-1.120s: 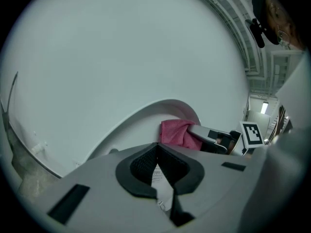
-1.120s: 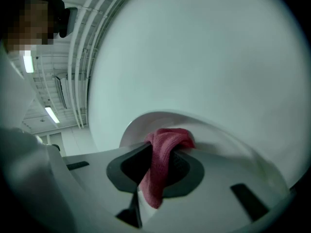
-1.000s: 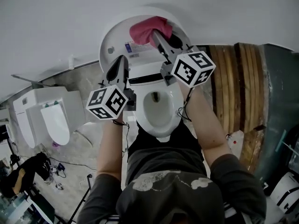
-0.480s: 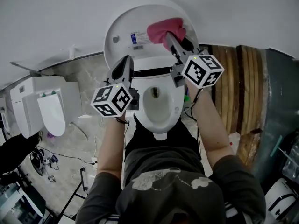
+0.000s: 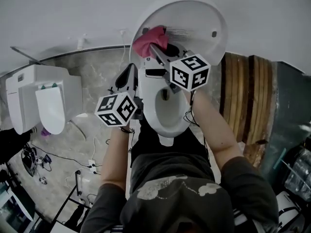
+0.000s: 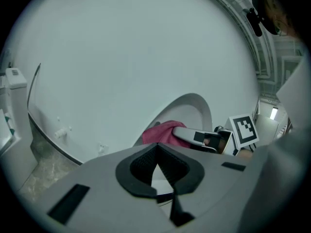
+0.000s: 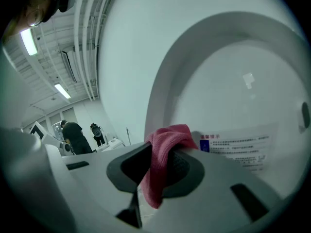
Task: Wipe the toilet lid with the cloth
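Observation:
The white toilet lid (image 5: 194, 23) stands raised against the wall. A pink cloth (image 5: 149, 40) is pressed on the lid's lower left part, and my right gripper (image 5: 154, 46) is shut on it. In the right gripper view the cloth (image 7: 163, 154) hangs folded between the jaws, in front of the lid (image 7: 233, 86) and its printed label (image 7: 238, 147). My left gripper (image 5: 130, 73) is shut on nothing, left of the bowl and off the lid. The left gripper view shows its closed jaws (image 6: 156, 152), with the cloth (image 6: 163, 131) and the right gripper (image 6: 204, 139) beyond them.
The open toilet bowl (image 5: 165, 115) lies below the lid, between my arms. A second white toilet (image 5: 46, 106) stands at the left on the stone floor. Wooden slats (image 5: 240, 91) line the right side. Cables (image 5: 43, 161) lie on the floor at the lower left.
The right gripper has carried the cloth from the lid's right side across to its left side and a little lower. The left gripper has shifted slightly, still shut and empty.

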A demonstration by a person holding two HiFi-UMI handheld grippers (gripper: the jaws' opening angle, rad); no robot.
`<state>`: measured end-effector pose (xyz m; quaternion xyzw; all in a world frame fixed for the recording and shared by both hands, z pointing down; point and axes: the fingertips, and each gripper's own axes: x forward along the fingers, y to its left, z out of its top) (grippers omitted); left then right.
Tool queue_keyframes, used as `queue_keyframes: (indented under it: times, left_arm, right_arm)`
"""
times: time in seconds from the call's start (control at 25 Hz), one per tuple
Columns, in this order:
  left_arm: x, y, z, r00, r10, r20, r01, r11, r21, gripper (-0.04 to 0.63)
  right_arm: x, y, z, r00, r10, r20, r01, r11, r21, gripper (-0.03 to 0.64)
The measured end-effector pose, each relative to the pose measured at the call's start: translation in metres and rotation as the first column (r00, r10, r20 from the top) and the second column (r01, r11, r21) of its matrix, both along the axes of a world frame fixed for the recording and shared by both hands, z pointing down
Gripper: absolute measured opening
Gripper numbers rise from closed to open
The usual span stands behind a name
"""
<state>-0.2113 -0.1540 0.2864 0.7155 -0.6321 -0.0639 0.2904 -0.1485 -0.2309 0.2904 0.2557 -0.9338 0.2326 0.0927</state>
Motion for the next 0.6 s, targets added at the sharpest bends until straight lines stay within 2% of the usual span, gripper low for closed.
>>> queue_keyframes:
  times: [0.16,0.32,0.44,0.6]
  left_arm:
    - [-0.009,0.008,0.006,1.0,0.009,0.018,-0.008,1.0,-0.022,0.008]
    - [-0.008,0.002,0.004,0.999,0.027,0.032,-0.026,0.999,-0.026,0.008]
    - [0.008,-0.014,0.002,0.997,0.061,0.045,-0.059,0.998,-0.026,0.008]
    - [0.052,-0.044,0.001,0.991,0.122,0.061,-0.121,0.993,-0.013,0.008]
  right_arm:
    - [-0.014,-0.006,0.01,1.0,0.005,-0.027,-0.005,1.0,0.013,0.055]
    - [-0.004,-0.019,0.009,0.999,0.049,-0.021,-0.049,0.999,0.022,0.055]
    - [0.027,-0.035,0.011,0.992,0.125,0.011,-0.125,0.992,0.001,0.055]
    - [0.085,-0.054,0.014,0.977,0.212,0.036,-0.212,0.977,-0.017,0.055]
